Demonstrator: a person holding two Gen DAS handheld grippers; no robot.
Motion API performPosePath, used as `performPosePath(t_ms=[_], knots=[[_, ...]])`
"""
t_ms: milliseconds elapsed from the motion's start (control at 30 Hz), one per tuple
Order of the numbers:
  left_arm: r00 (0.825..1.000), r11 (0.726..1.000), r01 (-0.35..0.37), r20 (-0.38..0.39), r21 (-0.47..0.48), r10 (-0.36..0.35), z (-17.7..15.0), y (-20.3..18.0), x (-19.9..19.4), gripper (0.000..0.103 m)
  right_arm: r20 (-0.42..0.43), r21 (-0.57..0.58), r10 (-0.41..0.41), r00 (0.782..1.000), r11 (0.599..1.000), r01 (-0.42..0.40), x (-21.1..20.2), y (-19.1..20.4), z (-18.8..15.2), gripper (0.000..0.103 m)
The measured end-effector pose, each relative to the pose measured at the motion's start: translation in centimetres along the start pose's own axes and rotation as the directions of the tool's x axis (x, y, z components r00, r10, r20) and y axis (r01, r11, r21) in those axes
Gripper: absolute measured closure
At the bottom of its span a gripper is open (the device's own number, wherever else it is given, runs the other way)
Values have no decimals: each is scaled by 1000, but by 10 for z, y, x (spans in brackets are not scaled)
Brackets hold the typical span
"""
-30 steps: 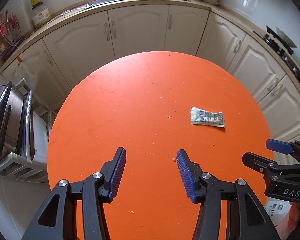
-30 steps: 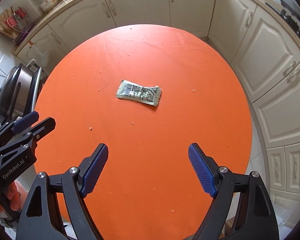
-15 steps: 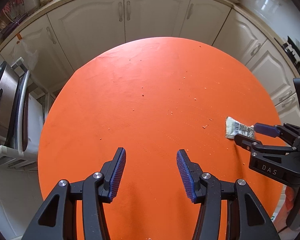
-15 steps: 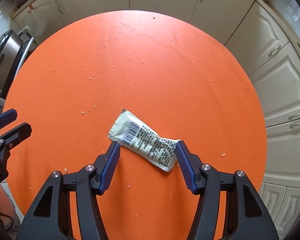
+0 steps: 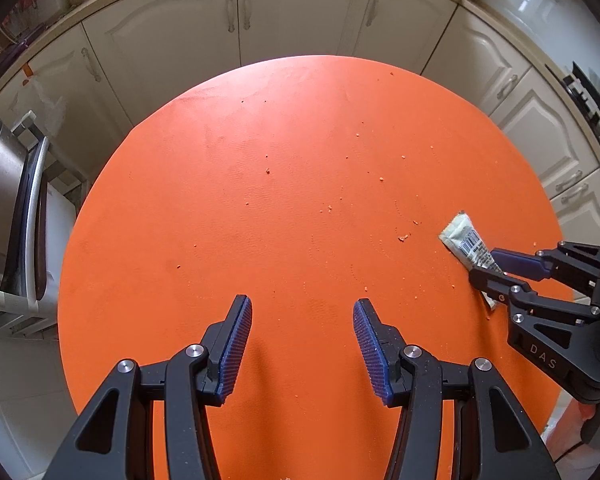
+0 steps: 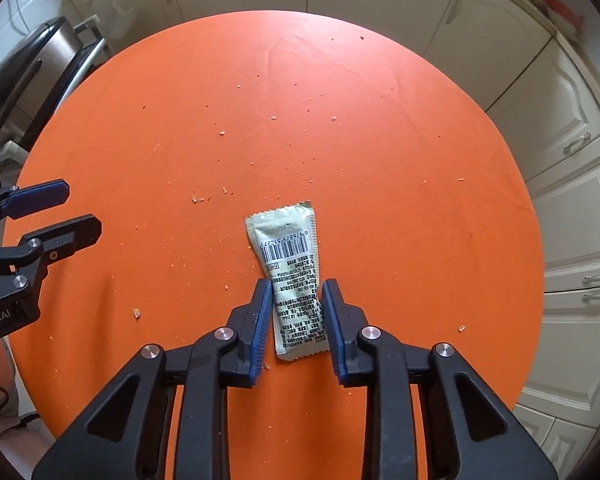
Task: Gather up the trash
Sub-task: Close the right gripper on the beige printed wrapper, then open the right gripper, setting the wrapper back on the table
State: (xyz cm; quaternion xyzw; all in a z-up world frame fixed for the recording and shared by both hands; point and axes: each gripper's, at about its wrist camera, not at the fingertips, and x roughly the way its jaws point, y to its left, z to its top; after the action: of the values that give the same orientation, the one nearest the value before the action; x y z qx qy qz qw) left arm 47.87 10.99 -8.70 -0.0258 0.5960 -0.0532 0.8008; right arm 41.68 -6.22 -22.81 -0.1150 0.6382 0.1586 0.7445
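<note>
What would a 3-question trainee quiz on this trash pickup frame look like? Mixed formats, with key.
1. True or false: the left gripper holds something.
2. What lies between the right gripper jaws: A) pale printed foil sachet with barcode B) bottle cap C) paper cup?
3. Fill in: scattered crumbs lie on the round ___ tabletop.

Key: 1 false, its jaws stand open over bare tabletop. 2 A; the jaws have just been closing around it. 3 orange.

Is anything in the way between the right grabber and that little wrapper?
No. The right gripper, whose jaws have just been closing, already has the wrapper between its pads on the orange table; only crumbs lie around.
</note>
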Motion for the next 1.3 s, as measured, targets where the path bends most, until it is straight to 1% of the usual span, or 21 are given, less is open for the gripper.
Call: performPosePath(t_ms=[133, 200, 300, 433, 600, 833, 967, 1000, 1067, 1133, 1167, 1200, 1233, 1267, 1300], knots=[[1000, 1000, 0, 2, -2, 0, -8, 1, -5, 54, -10, 22, 19, 1000, 1000, -19, -5, 5, -12, 83], [1000, 1000, 0, 9, -2, 0, -13, 1, -9, 54, -18, 15, 46, 999, 999, -45, -8, 9, -19, 84], [1000, 1000, 8, 22, 4, -8, -22, 1, -18, 54, -25, 21, 75, 997, 997, -75, -13, 26, -38, 85], [999, 1000, 20, 45, 21, -21, -41, 1, -31, 54, -16, 42, 91, 996, 995, -91, -26, 43, -62, 85], [998, 999, 23, 64, 47, -26, -74, 0, -47, 54, -4, 55, 125, 992, 991, -125, -40, 70, -96, 85], [997, 995, 24, 64, 94, -30, -123, -7, -60, 54, 21, 77, 117, 993, 990, -118, -56, 99, -139, 85], [998, 993, 29, 54, 113, -36, -147, -7, -65, 54, 33, 97, 111, 993, 989, -114, -60, 107, -148, 85], [998, 993, 30, 55, 115, -37, -153, -6, -68, 54, 37, 102, 109, 993, 988, -112, -62, 107, -151, 82], [998, 993, 32, 54, 117, -39, -162, -5, -73, 54, 50, 127, 106, 993, 986, -111, -63, 110, -149, 79], [998, 993, 38, 53, 115, -44, -163, -6, -75, 54, 53, 160, 103, 993, 981, -110, -65, 107, -150, 77], [997, 993, 41, 55, 113, -47, -164, -7, -77, 54, 49, 171, 99, 994, 980, -106, -65, 106, -149, 73], [997, 993, 46, 58, 107, -53, -166, -7, -79, 54, 47, 182, 97, 994, 978, -104, -66, 103, -149, 66], [997, 993, 52, 60, 102, -58, -168, -6, -82, 53, 47, 196, 97, 994, 975, -104, -68, 100, -150, 61], [996, 994, 57, 63, 98, -63, -174, -5, -84, 52, 54, 206, 99, 994, 973, -108, -70, 98, -151, 53], [995, 993, 65, 66, 96, -71, -174, -7, -86, 52, 63, 213, 102, 993, 970, -113, -71, 97, -150, 50]])
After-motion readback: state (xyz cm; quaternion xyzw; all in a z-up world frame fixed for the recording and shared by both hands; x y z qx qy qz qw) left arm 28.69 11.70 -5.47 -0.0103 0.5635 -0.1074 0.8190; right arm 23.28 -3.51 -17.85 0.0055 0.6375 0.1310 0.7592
